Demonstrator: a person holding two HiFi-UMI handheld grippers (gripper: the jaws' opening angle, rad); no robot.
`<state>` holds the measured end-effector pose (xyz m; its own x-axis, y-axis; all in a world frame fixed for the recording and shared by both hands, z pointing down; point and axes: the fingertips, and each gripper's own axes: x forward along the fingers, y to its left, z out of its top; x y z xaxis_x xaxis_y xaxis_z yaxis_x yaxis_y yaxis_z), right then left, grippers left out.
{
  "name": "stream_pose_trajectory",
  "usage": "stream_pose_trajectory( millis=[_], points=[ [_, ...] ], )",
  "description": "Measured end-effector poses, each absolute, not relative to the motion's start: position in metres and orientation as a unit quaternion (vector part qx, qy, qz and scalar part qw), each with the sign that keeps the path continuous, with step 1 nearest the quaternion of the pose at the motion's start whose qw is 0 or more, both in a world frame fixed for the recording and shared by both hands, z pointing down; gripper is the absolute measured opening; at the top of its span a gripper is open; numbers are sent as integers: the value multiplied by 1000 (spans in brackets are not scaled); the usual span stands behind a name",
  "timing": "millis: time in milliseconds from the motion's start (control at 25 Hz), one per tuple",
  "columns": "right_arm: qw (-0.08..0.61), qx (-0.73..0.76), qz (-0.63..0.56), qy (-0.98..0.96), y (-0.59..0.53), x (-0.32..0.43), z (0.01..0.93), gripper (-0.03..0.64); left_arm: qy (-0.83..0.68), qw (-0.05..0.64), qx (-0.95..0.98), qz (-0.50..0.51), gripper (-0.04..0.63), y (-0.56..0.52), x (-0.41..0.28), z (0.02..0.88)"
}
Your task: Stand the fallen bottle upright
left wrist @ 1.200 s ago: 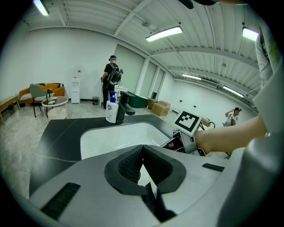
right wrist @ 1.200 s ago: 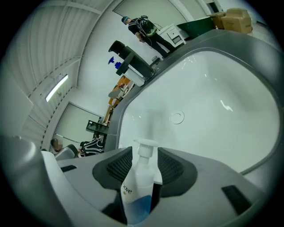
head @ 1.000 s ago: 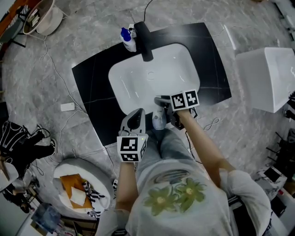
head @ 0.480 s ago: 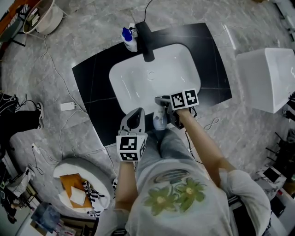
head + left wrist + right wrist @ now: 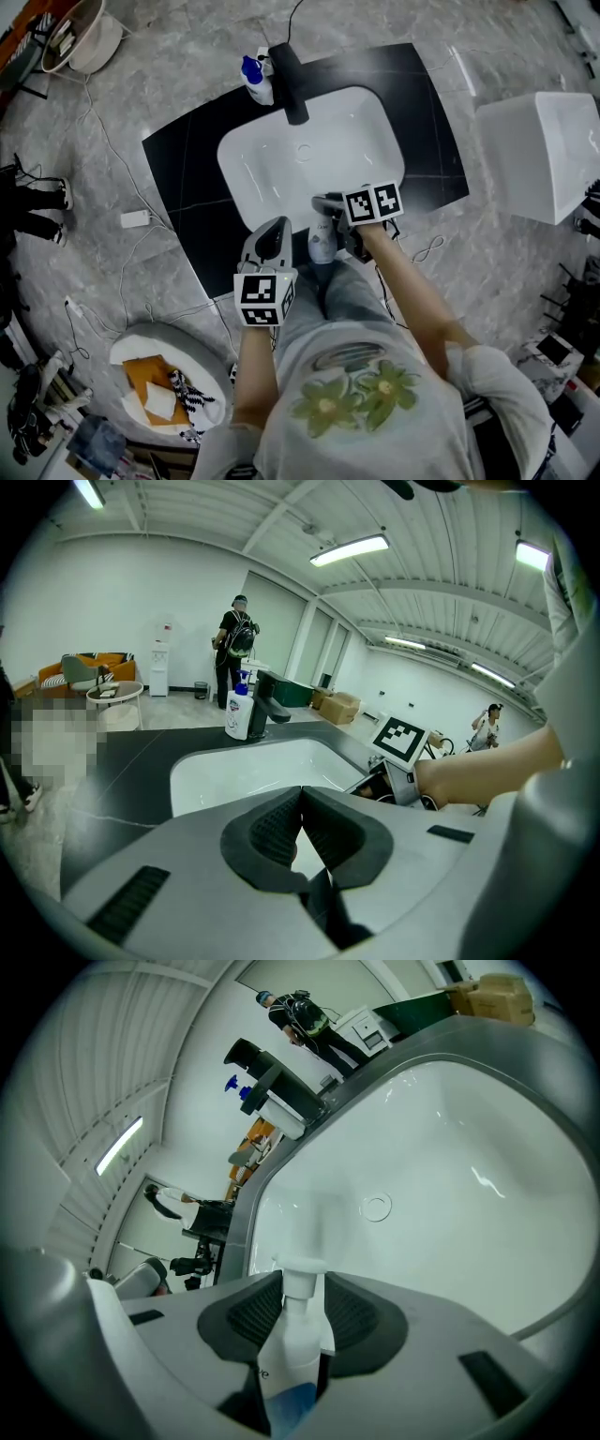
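A white bottle (image 5: 322, 244) with a blue label sits at the front rim of the white sink (image 5: 281, 173). My right gripper (image 5: 327, 212) is shut on the bottle (image 5: 289, 1349). In the right gripper view my right gripper (image 5: 302, 1309) has its pads on both sides of the bottle's neck, and the white cap points toward the basin (image 5: 450, 1176). My left gripper (image 5: 276, 230) hovers just left of the bottle over the black counter (image 5: 183, 183). In its own view the left gripper (image 5: 300, 806) is shut with nothing between the pads.
A black faucet (image 5: 289, 82) stands at the sink's far rim with a blue-pump soap bottle (image 5: 254, 82) beside it. A white box (image 5: 539, 155) stands to the right, a round basket (image 5: 159, 375) on the floor lower left. A person (image 5: 232, 644) stands far off.
Both grippers and the bottle are almost where they were. A person at the left edge of the head view has moved out of sight.
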<state>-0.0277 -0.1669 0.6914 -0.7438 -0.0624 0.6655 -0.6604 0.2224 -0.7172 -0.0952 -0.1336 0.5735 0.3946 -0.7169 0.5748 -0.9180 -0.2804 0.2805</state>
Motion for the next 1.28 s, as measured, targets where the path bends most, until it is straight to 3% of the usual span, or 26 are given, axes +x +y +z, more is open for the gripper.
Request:
stream_pose_trajectory(
  millis=[200,1280],
  points=[
    [252,257,554,-751,-170,-24,680,124,-520,288,785,171,18,-129,-93,568],
    [187,259,481,-817,-163,-16,626,121,-508,255,804,174,18,-107,-73,536]
  ],
)
